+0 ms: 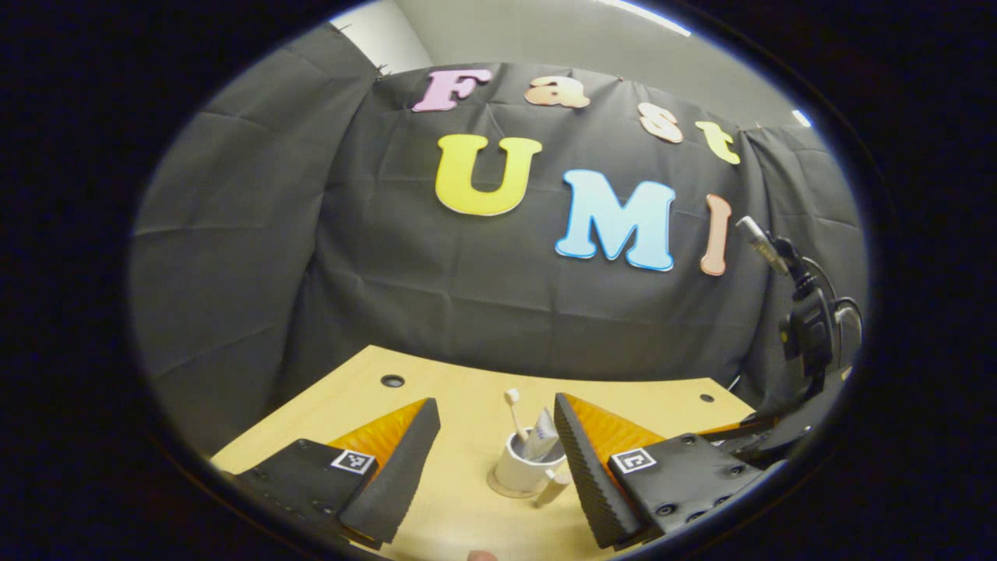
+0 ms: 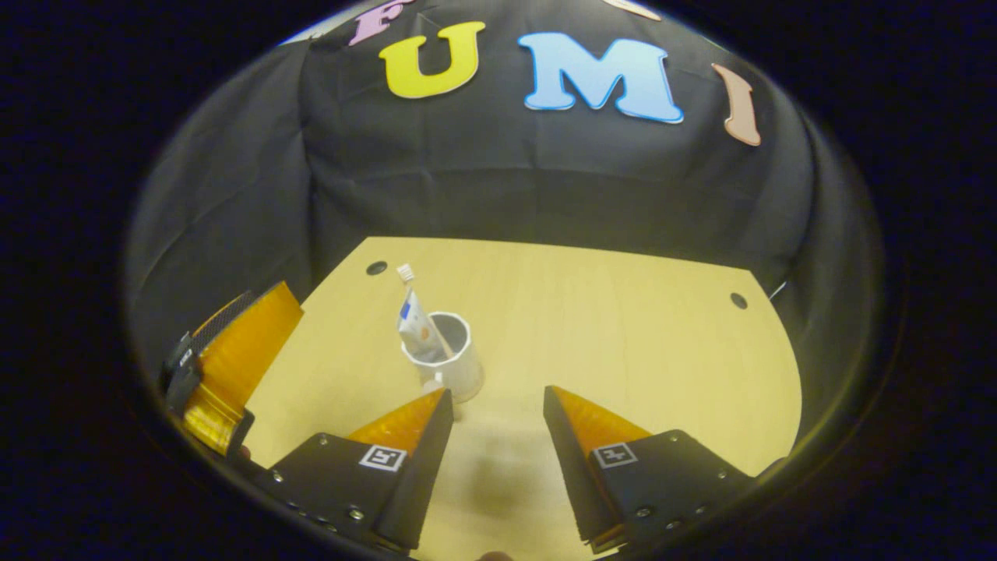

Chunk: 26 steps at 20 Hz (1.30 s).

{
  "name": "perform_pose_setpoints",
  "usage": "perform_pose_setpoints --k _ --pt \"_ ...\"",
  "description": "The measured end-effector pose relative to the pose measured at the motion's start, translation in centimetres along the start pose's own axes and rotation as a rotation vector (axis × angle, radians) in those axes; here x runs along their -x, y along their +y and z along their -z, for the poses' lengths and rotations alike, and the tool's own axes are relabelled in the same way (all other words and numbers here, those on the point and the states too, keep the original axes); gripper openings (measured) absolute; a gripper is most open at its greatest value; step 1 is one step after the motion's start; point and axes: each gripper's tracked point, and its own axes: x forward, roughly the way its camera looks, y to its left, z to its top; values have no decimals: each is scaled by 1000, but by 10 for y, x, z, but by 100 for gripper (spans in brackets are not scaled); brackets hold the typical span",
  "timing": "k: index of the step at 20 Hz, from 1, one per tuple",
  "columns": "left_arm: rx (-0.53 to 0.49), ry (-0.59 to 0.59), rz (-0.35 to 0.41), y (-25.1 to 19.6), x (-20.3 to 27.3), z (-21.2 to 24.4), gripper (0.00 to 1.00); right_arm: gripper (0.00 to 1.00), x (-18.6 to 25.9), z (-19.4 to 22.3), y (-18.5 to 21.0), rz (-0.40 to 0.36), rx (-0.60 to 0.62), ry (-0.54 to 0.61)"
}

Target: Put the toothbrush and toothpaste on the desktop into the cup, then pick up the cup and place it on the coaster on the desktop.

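- Black cloth walls enclose a light wooden desktop (image 2: 623,327).
- Ahead of the left gripper (image 1: 496,456), whose fingers stand apart and empty, a white cup (image 1: 523,467) sits on a round coaster (image 1: 502,488).
- Toothbrush (image 1: 514,413) and toothpaste (image 1: 543,438) stand inside the cup.
- Right gripper (image 2: 498,436) is likewise spread wide, with the cup just beyond its left finger.

cups: one cup (image 2: 448,360) | toothbrushes: one toothbrush (image 1: 515,412) | toothpaste tubes: one toothpaste (image 2: 416,330) | coasters: one coaster (image 1: 502,488) | desktop holes: two
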Motion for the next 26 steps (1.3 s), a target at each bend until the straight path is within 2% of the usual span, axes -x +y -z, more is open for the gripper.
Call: perform_pose_setpoints --k 2,3,4,5,10,11,12,13,17,18,20,21,22,23,24,25,26 --pt "-5 -9 20 -17 0 -6 94 75 15 -14 -18 41 3 -85" --pt "-9 -15 27 -24 1 -10 89 75 22 -21 -26 60 6 -127" --pt "-13 -24 35 -30 2 -14 89 75 30 -27 -34 81 9 -174" --pt "-18 -35 40 -36 3 -19 94 75 39 -34 -42 99 14 -221" --pt "-14 -67 50 -55 12 -34 94 75 81 -68 -68 170 53 -467" --pt "-14 -75 43 -56 15 -36 89 75 87 -74 -71 183 62 -508" --pt "-16 -83 39 -58 19 -39 89 74 95 -77 -78 196 66 -539" --pt "-20 -93 35 -59 23 -42 94 75 107 -73 -86 200 71 -571" --pt "-44 -131 5 -54 38 -57 94 75 119 -71 -87 196 77 -612" --pt "-44 -139 -4 -53 42 -59 99 75 122 -73 -87 195 74 -624" --pt "-40 -151 -19 -51 48 -65 99 75 123 -72 -87 189 74 -632" --pt "-37 -156 -25 -51 51 -67 94 75 124 -72 -87 186 75 -630" --pt "-37 -159 -31 -51 52 -68 99 75 125 -71 -85 177 77 -628" --pt "-37 -163 -35 -52 55 -69 94 74 125 -72 -85 173 79 -629" --pt "-38 -166 -38 -53 57 -70 99 75 126 -71 -85 172 81 -631" --pt "-41 -170 -37 -55 59 -71 99 74 127 -71 -85 169 82 -635" --pt "-44 -173 -38 -57 60 -71 94 74 127 -69 -85 166 82 -632"
